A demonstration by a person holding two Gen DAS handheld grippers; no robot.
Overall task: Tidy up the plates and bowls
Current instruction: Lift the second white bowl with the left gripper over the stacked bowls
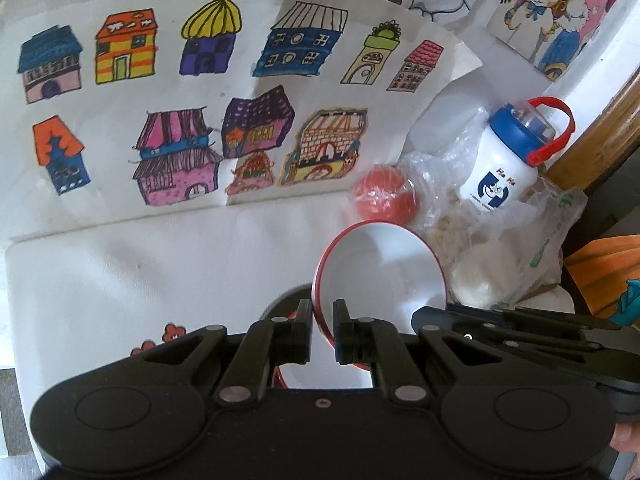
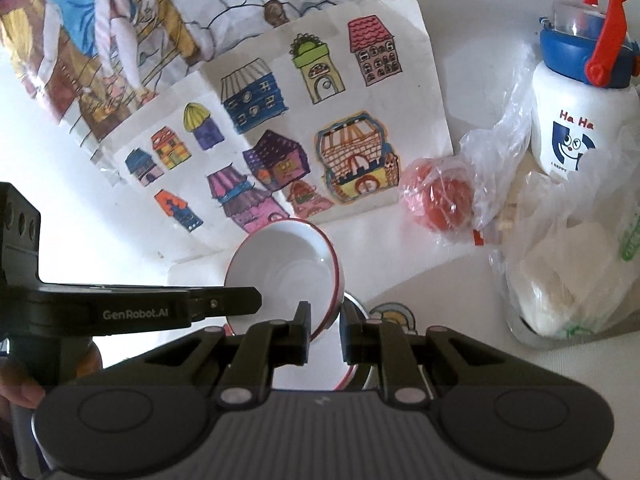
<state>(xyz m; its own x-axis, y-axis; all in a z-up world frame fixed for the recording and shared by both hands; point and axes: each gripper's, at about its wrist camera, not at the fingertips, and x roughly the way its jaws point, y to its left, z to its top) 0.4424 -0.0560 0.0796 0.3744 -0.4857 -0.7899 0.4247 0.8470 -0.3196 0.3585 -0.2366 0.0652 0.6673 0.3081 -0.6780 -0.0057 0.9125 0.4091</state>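
Observation:
A white bowl with a red rim (image 1: pixel 382 268) is held tilted above the white table. My left gripper (image 1: pixel 322 320) is shut on its left rim. My right gripper (image 2: pixel 325 322) is shut on the right rim of the same bowl (image 2: pixel 284 272). The left gripper's arm also shows in the right wrist view (image 2: pixel 160 306), reaching in from the left to the bowl. Below the bowl lies another red-rimmed white dish (image 1: pixel 320 376), partly hidden by the grippers; it also shows in the right wrist view (image 2: pixel 320 376).
A white bottle with a blue lid and red strap (image 1: pixel 508 156) stands at the right among clear plastic bags (image 1: pixel 500 264). A red ball in wrap (image 1: pixel 382 196) lies beside them. Children's house drawings (image 1: pixel 192 92) cover the wall behind.

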